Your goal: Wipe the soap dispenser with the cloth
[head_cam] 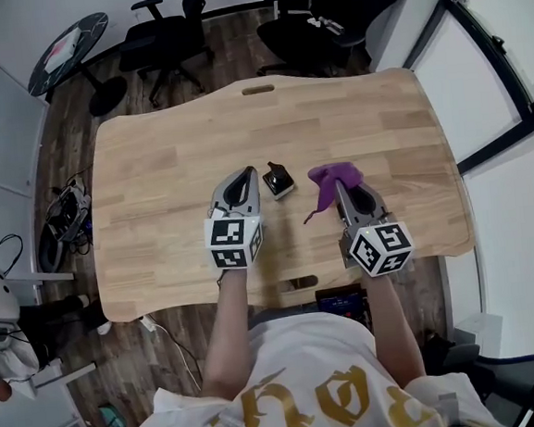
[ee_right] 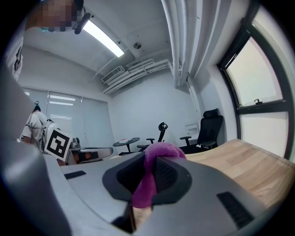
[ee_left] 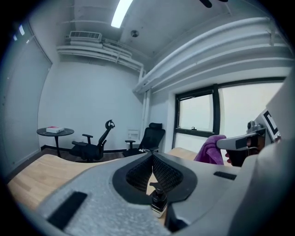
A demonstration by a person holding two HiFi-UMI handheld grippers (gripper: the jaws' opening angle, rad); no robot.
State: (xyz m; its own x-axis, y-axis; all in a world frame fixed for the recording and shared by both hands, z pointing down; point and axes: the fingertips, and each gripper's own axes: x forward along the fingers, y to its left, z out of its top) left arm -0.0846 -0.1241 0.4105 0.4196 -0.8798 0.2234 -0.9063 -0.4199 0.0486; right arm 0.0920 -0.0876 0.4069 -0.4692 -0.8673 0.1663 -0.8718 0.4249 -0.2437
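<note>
Head view: the soap dispenser (head_cam: 277, 180) stands on the tabletop (head_cam: 152, 171), just right of the left tool (head_cam: 243, 176) and left of the right tool (head_cam: 340, 188), which carries the purple cloth (head_cam: 331, 172), likely ready for wiping.

Left gripper view: jaws together and empty, with the dispenser just beyond them.

Right gripper view: jaws clamped on the cloth. The dispenser is not visible here.

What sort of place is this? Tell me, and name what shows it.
Most likely an office or meeting room: black swivel chairs beyond a large wooden desk, a small round side table, and big windows.
</note>
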